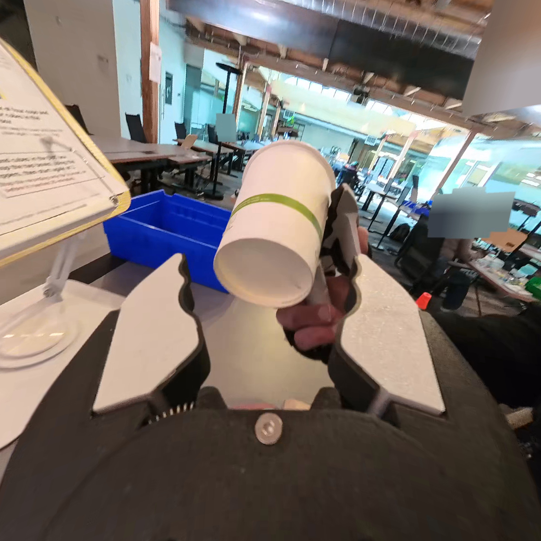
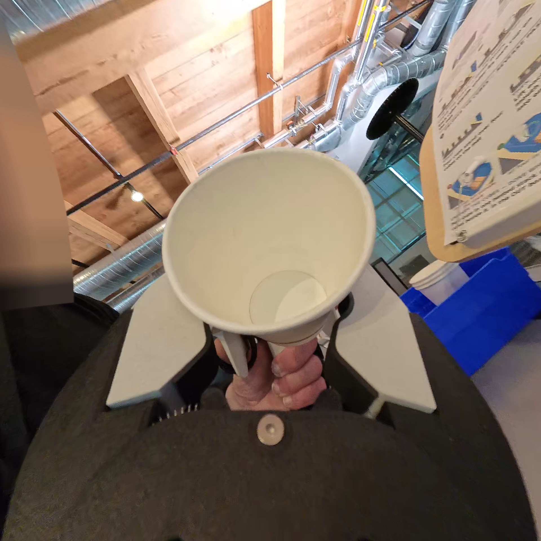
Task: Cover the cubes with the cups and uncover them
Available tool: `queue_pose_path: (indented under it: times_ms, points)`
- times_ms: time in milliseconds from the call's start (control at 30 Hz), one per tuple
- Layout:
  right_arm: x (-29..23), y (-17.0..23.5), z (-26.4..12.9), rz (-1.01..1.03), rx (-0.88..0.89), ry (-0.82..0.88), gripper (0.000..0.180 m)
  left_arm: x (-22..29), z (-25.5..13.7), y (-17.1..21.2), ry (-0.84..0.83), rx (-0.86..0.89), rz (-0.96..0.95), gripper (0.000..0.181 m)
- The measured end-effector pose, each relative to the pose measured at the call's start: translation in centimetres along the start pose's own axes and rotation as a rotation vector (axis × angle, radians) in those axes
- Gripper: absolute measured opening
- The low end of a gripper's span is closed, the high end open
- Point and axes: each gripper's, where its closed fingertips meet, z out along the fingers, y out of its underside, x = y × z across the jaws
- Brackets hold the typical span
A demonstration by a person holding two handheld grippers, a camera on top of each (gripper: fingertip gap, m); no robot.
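Holding 1 cup (image 1: 278,210) aloft, no cube is seen. The left claw (image 1: 269,257) is spread wide and empty; the grip of the right claw (image 2: 257,292) cannot be told. Next, the cup must probably be turned mouth down over a cube.

Blue plastic bin (image 1: 164,222) sits mid-left in the left wrist view, empty as far as I can see. Upper left there's a clipboard (image 1: 49,164) with printed sheets on a white stand (image 1: 55,281). Background is rows of desks (image 1: 152,155) and black chairs (image 1: 136,127). Right wrist view: wooden ceiling (image 2: 140,96) top left, silver ducting (image 2: 389,79) top right.
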Motion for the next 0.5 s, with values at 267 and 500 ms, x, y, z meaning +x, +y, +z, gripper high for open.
queue_pose_path:
  times_ms: [267, 500]
  points:
    - [-1.4, 0.5, 0.5, 0.052, 0.056, -0.070, 0.092, 1.2, 0.6, -1.4, 0.060, 0.101, -0.054, 0.073]
    - [-1.3, 0.0, 0.4, 0.078, 0.073, -0.032, 0.121, 1.5, 0.3, -2.2, 0.070, 0.103, -0.056, 0.072]
